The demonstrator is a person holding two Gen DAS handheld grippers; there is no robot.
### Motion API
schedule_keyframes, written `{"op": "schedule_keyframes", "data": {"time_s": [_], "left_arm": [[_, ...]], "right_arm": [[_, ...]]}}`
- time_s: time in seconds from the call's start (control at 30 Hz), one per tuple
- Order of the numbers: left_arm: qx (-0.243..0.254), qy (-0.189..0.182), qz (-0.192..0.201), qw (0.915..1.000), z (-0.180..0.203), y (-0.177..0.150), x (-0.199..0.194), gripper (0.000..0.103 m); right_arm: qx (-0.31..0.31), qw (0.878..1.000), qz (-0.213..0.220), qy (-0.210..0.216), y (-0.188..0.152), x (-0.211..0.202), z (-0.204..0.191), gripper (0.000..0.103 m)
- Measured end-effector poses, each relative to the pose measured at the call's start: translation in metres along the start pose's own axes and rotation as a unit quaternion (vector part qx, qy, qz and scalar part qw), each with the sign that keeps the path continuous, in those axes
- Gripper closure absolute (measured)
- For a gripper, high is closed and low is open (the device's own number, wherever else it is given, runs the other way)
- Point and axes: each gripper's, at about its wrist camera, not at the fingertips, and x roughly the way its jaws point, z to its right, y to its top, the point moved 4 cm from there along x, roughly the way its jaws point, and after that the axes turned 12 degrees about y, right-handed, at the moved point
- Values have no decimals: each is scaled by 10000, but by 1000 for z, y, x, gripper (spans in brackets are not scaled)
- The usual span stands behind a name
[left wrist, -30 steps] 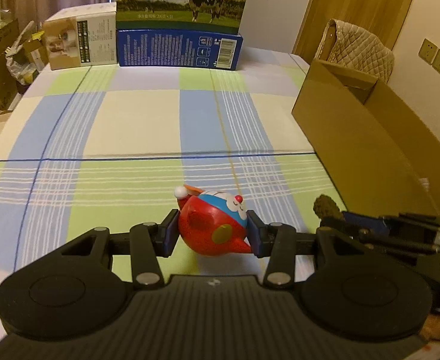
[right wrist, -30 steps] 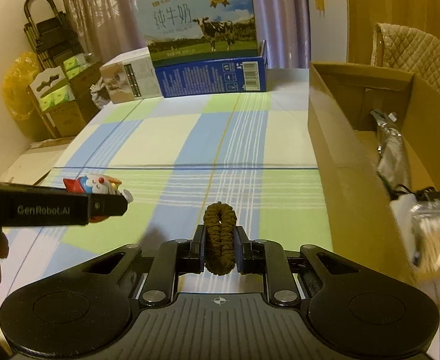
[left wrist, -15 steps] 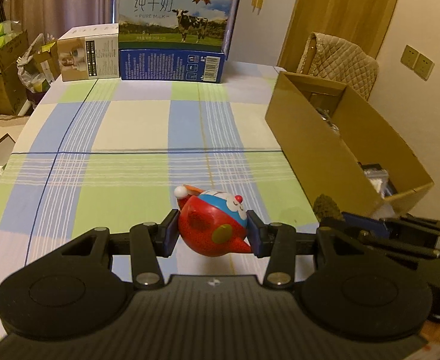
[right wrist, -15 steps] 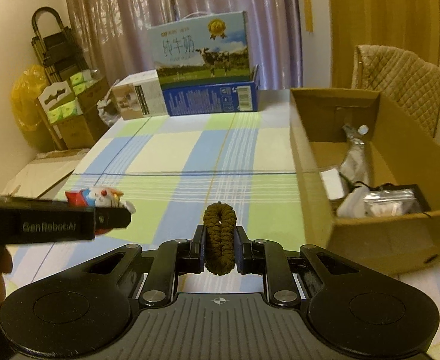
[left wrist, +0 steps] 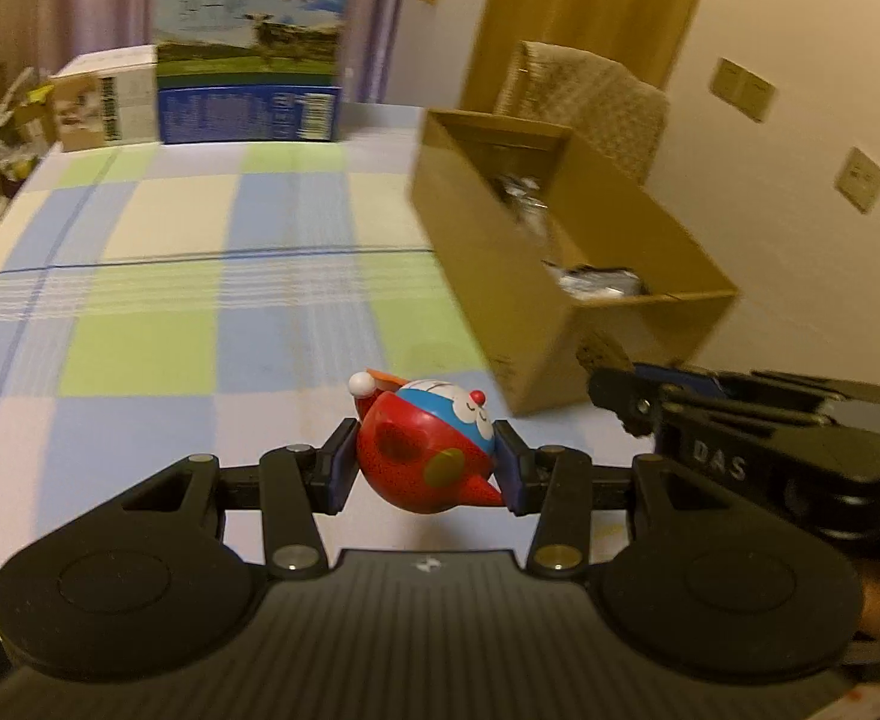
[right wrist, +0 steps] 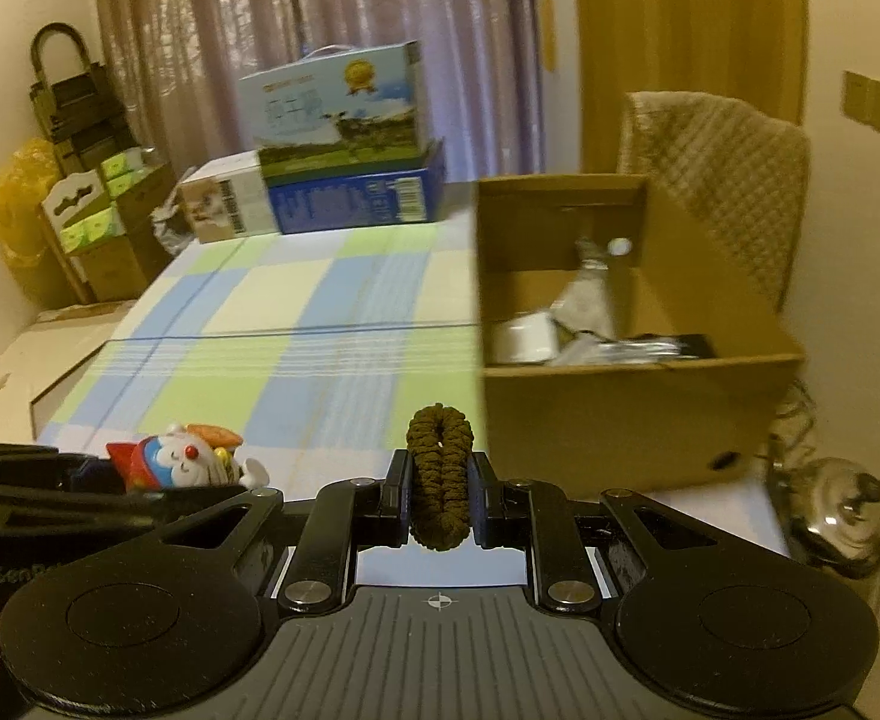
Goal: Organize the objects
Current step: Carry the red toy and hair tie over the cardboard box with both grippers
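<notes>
Aloft, left gripper clamps toy; right gripper clamps scrunchie.

We see the left gripper: matte black, ribbed grey centre plate, round side discs, silver screws, blue pads. Right gripper: same build, crosshair mark; "GenRobot" lettering partly visible on the other one.
</notes>
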Motion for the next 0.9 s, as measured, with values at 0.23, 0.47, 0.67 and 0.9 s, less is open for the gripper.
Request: {"op": "schedule_keyframes", "data": {"time_s": [0.23, 0.47, 0.67, 0.9], "left_arm": [[274, -306, 16, 9992, 47, 1, -5, 63], [468, -493, 119, 9976, 87, 14, -4, 63], [586, -552, 199, 9966, 110, 29, 0, 63], [632, -547, 267, 9961, 122, 51, 7, 63]], "right_arm": [[126, 9991, 75, -399, -1, -34, 40, 87], [149, 9982, 151, -569, 6, -54, 70, 87], [185, 9978, 236, -596, 17, -59, 89, 87], [96, 9982, 256, -542, 37, -54, 103, 87]]}}
